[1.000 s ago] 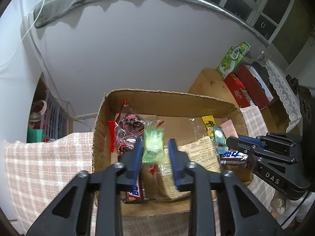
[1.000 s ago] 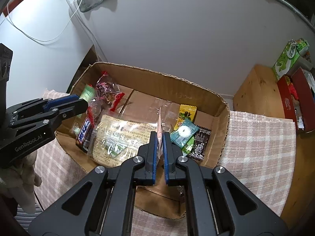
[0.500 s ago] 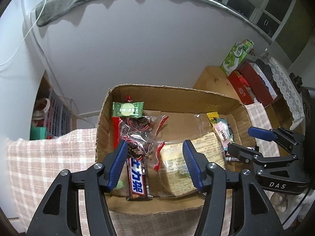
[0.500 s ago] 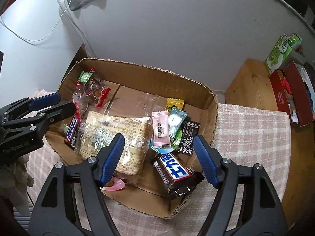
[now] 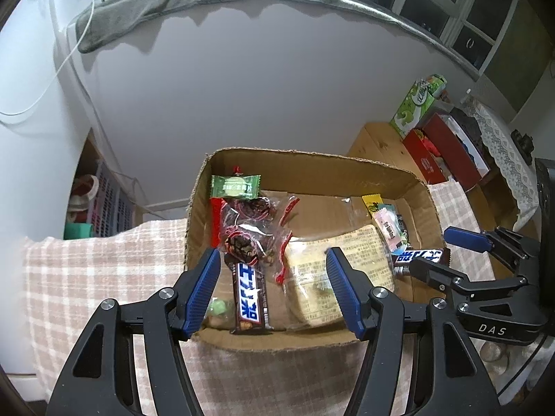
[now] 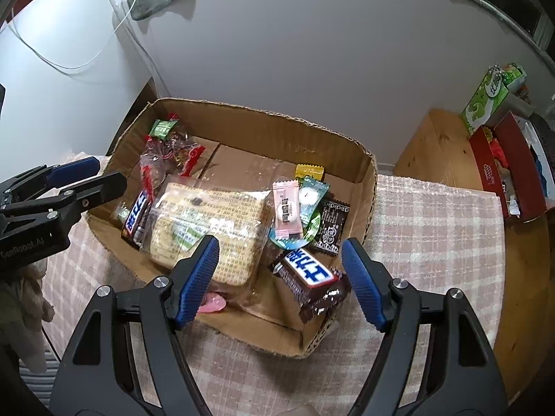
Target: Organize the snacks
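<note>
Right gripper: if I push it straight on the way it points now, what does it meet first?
Most likely the chocolate bar at the near right corner of the box, lying between the open jaws of the right gripper. Depth is unclear; the box's near wall could catch the fingers first.

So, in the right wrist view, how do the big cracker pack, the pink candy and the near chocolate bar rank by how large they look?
1. cracker pack, clearly largest.
2. chocolate bar, though it lies nearest the camera, which inflates it.
3. pink candy, smallest.
</note>
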Action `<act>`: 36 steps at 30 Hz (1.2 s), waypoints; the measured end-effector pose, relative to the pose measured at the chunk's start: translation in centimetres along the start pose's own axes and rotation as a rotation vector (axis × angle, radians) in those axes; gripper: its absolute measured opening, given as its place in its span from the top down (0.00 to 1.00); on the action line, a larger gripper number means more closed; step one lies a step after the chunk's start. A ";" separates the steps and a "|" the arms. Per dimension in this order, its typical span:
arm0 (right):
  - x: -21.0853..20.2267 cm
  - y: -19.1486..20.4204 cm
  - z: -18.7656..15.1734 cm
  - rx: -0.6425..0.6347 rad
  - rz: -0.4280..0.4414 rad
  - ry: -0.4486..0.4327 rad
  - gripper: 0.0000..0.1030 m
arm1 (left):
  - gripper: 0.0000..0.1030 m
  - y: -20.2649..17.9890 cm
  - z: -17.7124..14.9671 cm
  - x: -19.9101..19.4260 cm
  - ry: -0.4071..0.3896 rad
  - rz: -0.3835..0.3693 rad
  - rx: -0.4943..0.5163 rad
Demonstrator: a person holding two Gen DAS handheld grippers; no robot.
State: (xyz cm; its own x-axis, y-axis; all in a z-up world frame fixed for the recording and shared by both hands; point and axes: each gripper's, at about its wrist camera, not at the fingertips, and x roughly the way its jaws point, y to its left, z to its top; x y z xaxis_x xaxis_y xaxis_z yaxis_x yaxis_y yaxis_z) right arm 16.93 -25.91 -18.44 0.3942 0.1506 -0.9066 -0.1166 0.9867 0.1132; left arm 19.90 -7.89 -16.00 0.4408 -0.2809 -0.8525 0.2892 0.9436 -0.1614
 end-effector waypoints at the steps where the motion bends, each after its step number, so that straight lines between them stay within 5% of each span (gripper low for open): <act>1: -0.2 0.1 -0.1 -0.001 -0.001 -0.002 0.26 | 0.39 0.0 -0.1 -0.2 -0.003 0.001 -0.002; 18: -5.2 1.5 -3.8 0.008 -0.029 -0.074 0.25 | 0.39 -1.5 -4.1 -5.7 -0.088 0.028 -0.022; 24: -7.2 2.0 -6.1 0.004 -0.069 -0.108 0.16 | 0.39 -2.1 -6.2 -8.1 -0.108 0.034 -0.054; 27: -7.9 2.1 -7.2 0.009 -0.073 -0.109 0.16 | 0.29 -2.7 -7.1 -9.0 -0.114 0.042 -0.053; 36: -9.2 2.0 -8.8 0.032 -0.084 -0.119 0.16 | 0.29 -4.0 -8.8 -10.6 -0.114 0.101 -0.042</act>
State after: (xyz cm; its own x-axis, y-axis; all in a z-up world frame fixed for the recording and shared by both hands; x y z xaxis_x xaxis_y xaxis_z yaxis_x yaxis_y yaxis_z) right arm 5.08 -25.84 -13.44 0.5066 0.0719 -0.8592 -0.0504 0.9973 0.0538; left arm 6.60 -7.12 -10.71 0.5598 -0.2001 -0.8041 0.2042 0.9738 -0.1001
